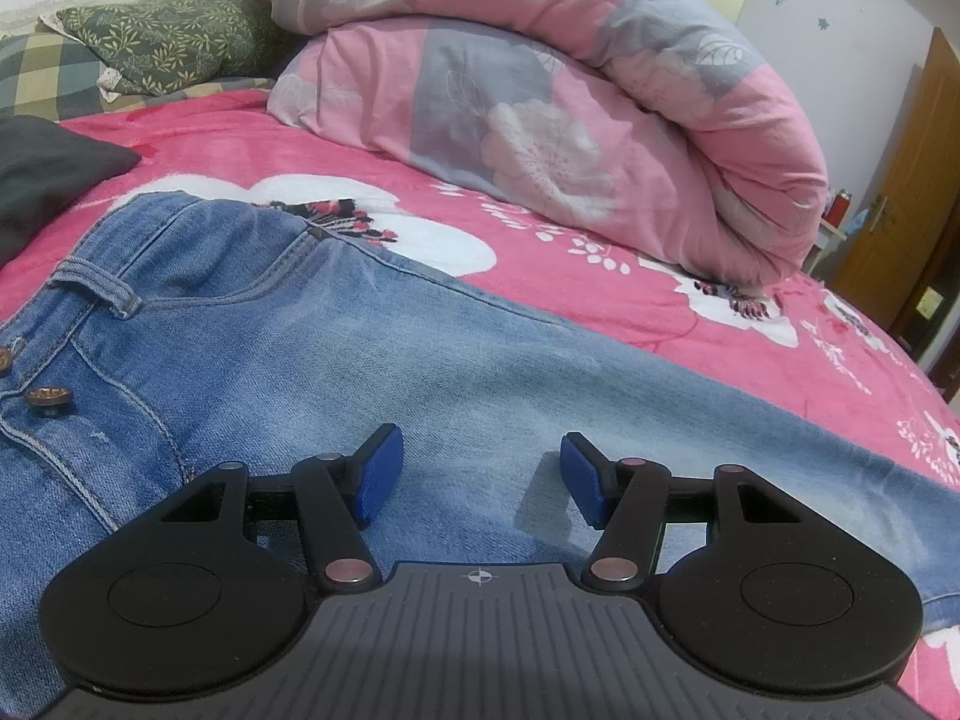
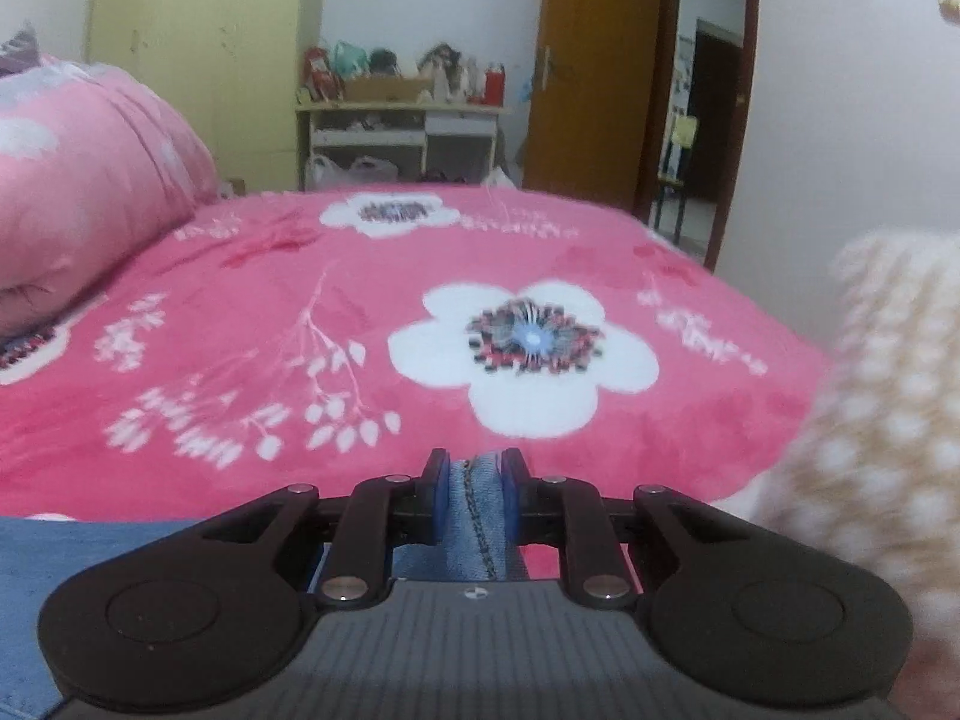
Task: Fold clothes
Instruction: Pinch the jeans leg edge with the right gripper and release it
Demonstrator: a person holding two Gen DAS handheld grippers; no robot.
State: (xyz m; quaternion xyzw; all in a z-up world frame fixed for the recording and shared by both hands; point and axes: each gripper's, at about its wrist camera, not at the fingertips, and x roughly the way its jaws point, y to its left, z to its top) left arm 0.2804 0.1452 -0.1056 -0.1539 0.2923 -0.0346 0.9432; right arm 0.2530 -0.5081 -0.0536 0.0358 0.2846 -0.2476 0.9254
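Blue jeans [image 1: 336, 354] lie flat on the pink flowered bed cover [image 1: 540, 240], waistband and buttons at the left, a leg running to the right. My left gripper [image 1: 477, 468] is open and hovers just above the upper thigh, empty. In the right wrist view my right gripper [image 2: 474, 498] is shut on a seamed fold of the jeans [image 2: 474, 516] and holds it above the bed cover [image 2: 360, 324]. More denim shows at the lower left of that view.
A rolled pink-and-grey quilt [image 1: 570, 96] lies along the far side of the bed. Pillows [image 1: 150, 42] and a dark cloth [image 1: 42, 174] sit at the left. A cream fuzzy fabric [image 2: 888, 420] is at the right edge. A cluttered shelf [image 2: 402, 120] and a wooden door [image 2: 588, 72] stand beyond the bed.
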